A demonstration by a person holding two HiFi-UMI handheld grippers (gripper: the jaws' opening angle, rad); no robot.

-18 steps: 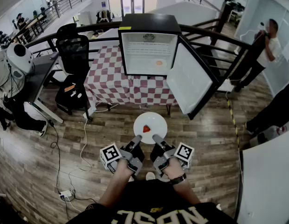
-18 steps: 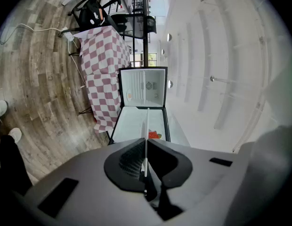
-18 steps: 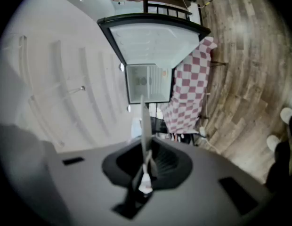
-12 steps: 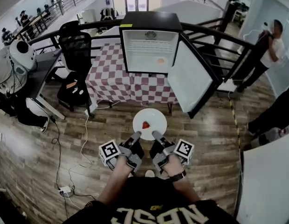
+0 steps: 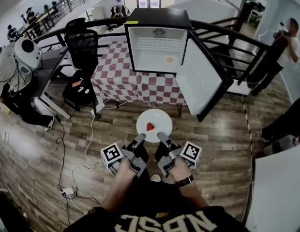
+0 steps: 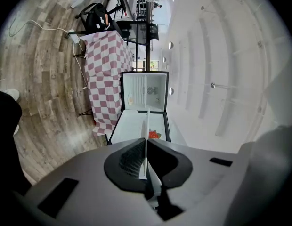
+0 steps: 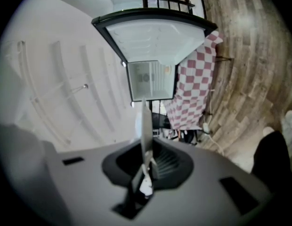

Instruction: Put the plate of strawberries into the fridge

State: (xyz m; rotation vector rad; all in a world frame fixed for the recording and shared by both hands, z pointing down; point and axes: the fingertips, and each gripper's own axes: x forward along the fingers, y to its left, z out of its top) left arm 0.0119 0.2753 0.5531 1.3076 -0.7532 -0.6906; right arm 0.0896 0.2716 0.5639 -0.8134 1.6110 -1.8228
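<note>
Head view: your left gripper (image 5: 140, 137) and right gripper (image 5: 159, 135) each pinch the near rim of the plate (image 5: 162, 119), one strawberry (image 5: 150, 126) on it, fridge (image 5: 157, 50) standing open ahead.

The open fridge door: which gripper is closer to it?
Right. The right gripper, shut on the plate rim, sits just below and left of the door; the left gripper holds the rim farther left.

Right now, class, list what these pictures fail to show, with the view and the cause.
Head view: the orange item inside the fridge is too small to identify.
Right gripper view: the plate shows edge-on, so the strawberry is out of sight there.
Head view: the person at the right edge is cut off by the frame.
</note>
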